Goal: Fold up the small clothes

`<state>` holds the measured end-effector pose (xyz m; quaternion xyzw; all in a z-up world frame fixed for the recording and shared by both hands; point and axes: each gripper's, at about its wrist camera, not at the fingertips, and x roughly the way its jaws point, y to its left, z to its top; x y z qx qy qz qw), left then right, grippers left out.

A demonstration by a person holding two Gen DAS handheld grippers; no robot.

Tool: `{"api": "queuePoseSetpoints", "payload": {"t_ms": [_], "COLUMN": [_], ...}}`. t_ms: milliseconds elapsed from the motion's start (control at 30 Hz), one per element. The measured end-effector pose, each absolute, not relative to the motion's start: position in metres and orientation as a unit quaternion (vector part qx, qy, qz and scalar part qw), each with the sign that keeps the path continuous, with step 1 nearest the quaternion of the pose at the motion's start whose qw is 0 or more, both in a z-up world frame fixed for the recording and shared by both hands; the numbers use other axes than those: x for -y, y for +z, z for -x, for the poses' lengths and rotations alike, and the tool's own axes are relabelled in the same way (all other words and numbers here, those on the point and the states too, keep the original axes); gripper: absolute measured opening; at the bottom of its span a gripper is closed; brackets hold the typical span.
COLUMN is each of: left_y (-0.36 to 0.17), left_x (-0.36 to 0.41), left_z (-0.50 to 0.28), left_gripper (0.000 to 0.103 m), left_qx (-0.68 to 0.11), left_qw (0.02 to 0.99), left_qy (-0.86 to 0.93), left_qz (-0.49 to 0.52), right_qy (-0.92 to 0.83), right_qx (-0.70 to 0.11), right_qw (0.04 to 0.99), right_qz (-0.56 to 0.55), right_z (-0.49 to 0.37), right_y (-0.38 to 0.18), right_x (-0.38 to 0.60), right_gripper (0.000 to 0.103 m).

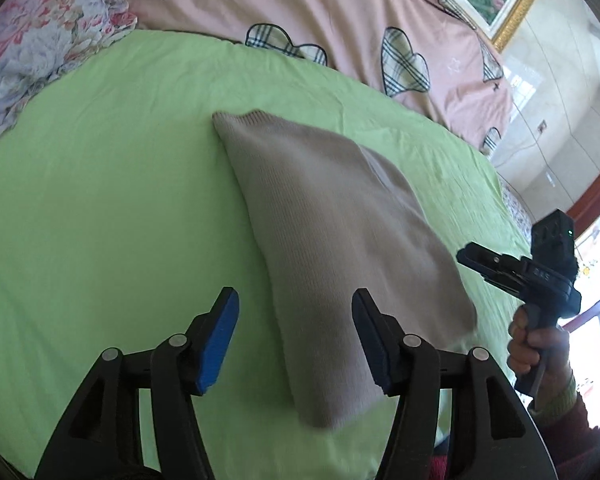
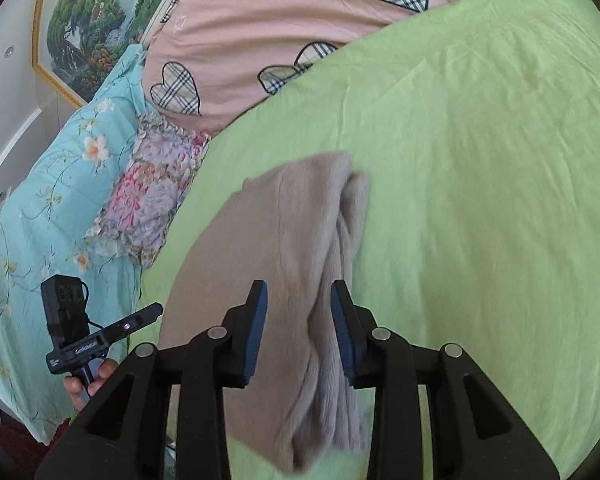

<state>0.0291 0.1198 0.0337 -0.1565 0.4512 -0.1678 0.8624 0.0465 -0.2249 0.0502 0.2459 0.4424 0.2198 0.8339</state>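
A beige knit garment (image 1: 332,248) lies folded into a compact shape on the green sheet (image 1: 100,200). My left gripper (image 1: 294,304) is open above its near edge, touching nothing. In the right wrist view the garment (image 2: 268,248) shows its layered folded edges on the right side. My right gripper (image 2: 298,300) is open above those edges and holds nothing. The right gripper also shows in the left wrist view (image 1: 466,254), off the garment's right edge. The left gripper shows in the right wrist view (image 2: 156,310), to the garment's left.
A pink quilt with plaid hearts (image 1: 320,12) lies along the far side of the bed. A floral pillow (image 2: 152,188) and a turquoise flowered quilt (image 2: 60,200) lie to the left. A framed painting (image 2: 100,20) hangs on the wall.
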Motion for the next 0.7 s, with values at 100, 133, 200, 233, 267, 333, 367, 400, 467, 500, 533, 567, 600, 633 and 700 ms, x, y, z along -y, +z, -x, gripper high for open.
{"api": "queuePoseSetpoints", "payload": {"t_ms": [100, 133, 200, 233, 267, 333, 367, 400, 467, 500, 533, 567, 600, 633, 700], "left_y": [0.027, 0.024, 0.016, 0.011, 0.006, 0.0, -0.005, -0.009, -0.014, -0.016, -0.016, -0.015, -0.012, -0.009, -0.005], "left_x": [-0.113, -0.11, -0.103, -0.098, -0.094, -0.084, -0.083, -0.082, -0.079, -0.078, -0.078, -0.079, -0.079, -0.076, -0.069], "left_z": [0.0, 0.009, 0.018, 0.023, 0.024, 0.024, 0.021, 0.019, 0.015, 0.013, 0.013, 0.014, 0.016, 0.019, 0.02], "left_gripper": [0.064, 0.065, 0.065, 0.065, 0.065, 0.065, 0.065, 0.065, 0.06, 0.056, 0.051, 0.048, 0.046, 0.042, 0.035], "left_qx": [-0.458, -0.458, -0.465, -0.471, -0.473, -0.47, -0.469, -0.469, -0.468, -0.465, -0.461, -0.456, -0.45, -0.441, -0.433], "left_qw": [0.858, 0.859, 0.858, 0.856, 0.856, 0.865, 0.868, 0.87, 0.876, 0.879, 0.882, 0.885, 0.888, 0.892, 0.898], "left_qy": [-0.178, -0.179, -0.177, -0.178, -0.175, -0.153, -0.142, -0.131, -0.096, -0.079, -0.068, -0.054, -0.046, -0.04, -0.035], "left_qz": [0.148, 0.141, 0.13, 0.122, 0.113, 0.087, 0.081, 0.078, 0.071, 0.069, 0.07, 0.078, 0.086, 0.087, 0.068], "right_qy": [0.217, 0.216, 0.218, 0.22, 0.221, 0.223, 0.226, 0.226, 0.223, 0.224, 0.225, 0.226, 0.227, 0.227, 0.231], "right_qx": [-0.452, -0.453, -0.453, -0.454, -0.457, -0.459, -0.46, -0.46, -0.462, -0.462, -0.463, -0.463, -0.463, -0.462, -0.462], "right_qw": [0.83, 0.828, 0.826, 0.825, 0.823, 0.822, 0.821, 0.822, 0.825, 0.825, 0.825, 0.826, 0.827, 0.828, 0.829], "right_qz": [-0.245, -0.248, -0.254, -0.255, -0.255, -0.253, -0.251, -0.249, -0.239, -0.235, -0.233, -0.229, -0.224, -0.22, -0.217], "right_z": [-0.026, -0.018, -0.009, -0.005, -0.002, 0.001, 0.002, 0.003, 0.004, 0.004, 0.003, 0.003, 0.003, 0.004, 0.003], "right_y": [0.042, 0.039, 0.037, 0.036, 0.034, 0.032, 0.032, 0.032, 0.032, 0.032, 0.032, 0.032, 0.032, 0.032, 0.031], "right_x": [0.222, 0.222, 0.22, 0.219, 0.217, 0.214, 0.211, 0.209, 0.205, 0.203, 0.201, 0.199, 0.196, 0.195, 0.191], "right_gripper": [0.039, 0.04, 0.04, 0.04, 0.04, 0.04, 0.04, 0.04, 0.04, 0.04, 0.04, 0.04, 0.04, 0.04, 0.04]}}
